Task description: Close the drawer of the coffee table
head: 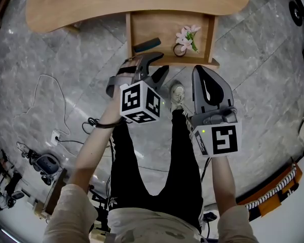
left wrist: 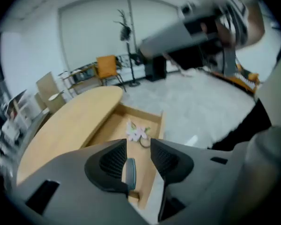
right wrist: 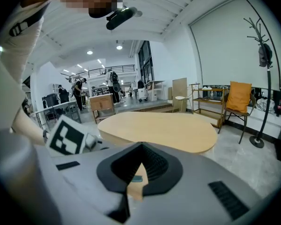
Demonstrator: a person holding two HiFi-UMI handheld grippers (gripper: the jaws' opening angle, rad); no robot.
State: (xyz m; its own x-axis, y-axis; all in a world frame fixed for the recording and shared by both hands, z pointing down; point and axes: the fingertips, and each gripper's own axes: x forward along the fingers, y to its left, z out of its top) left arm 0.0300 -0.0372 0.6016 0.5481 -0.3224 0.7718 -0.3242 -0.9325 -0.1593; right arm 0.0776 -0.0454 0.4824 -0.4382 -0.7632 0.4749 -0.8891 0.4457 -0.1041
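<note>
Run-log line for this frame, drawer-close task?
drawer: open | left gripper: open, empty | right gripper: shut, empty | both near drawer front

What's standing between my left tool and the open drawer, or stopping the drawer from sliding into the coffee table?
Nothing visible. The left tool hangs open just short of the drawer front, with only air between. The flower hair tie and dark teal case lie low inside, below its walls, so they likely won't catch.
</note>
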